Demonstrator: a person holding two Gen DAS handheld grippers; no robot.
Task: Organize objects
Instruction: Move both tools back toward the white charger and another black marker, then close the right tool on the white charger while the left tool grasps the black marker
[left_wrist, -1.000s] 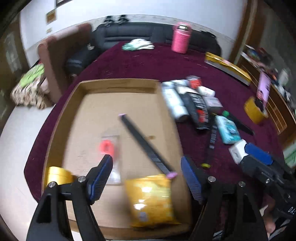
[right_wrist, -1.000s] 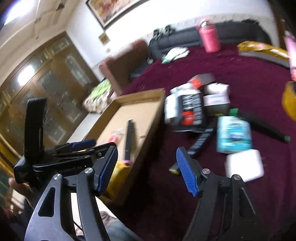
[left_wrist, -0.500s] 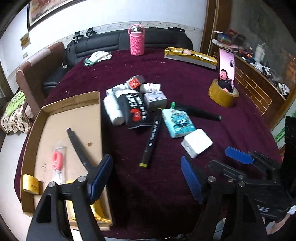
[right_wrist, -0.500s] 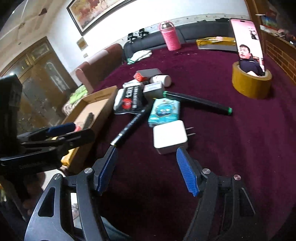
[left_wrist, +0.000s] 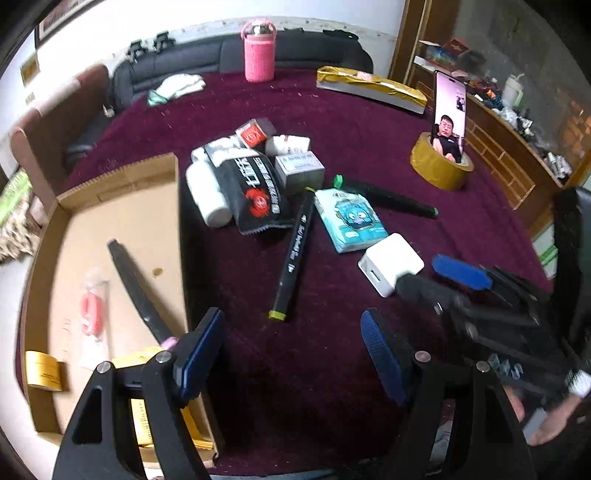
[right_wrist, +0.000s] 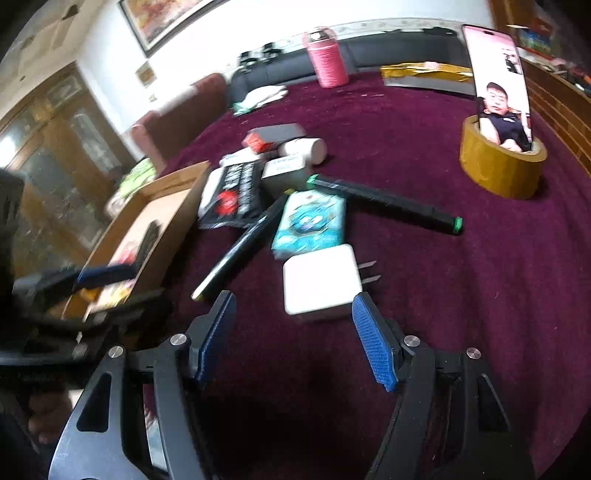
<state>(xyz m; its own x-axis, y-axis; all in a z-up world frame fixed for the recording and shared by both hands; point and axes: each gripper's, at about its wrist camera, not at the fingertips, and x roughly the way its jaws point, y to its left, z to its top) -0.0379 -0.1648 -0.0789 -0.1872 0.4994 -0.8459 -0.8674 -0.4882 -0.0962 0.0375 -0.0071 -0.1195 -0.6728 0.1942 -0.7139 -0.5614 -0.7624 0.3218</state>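
- Right gripper (right_wrist: 291, 341): jaws wide and empty, low over the maroon tablecloth (right_wrist: 461, 295); the white charger (right_wrist: 320, 282) lies just beyond the blue pads (right_wrist: 373, 347), centred between them, prongs pointing right.
- Left gripper (left_wrist: 291, 356): jaws wide, holding nothing, beside the right wall of the cardboard tray (left_wrist: 177, 206); the black marker (left_wrist: 293, 254) lies farther off, its yellow end nearest.
- Tissue pack (right_wrist: 310, 223): touching the charger's far edge.
- Green-capped marker (right_wrist: 384, 203): far right of the pack.
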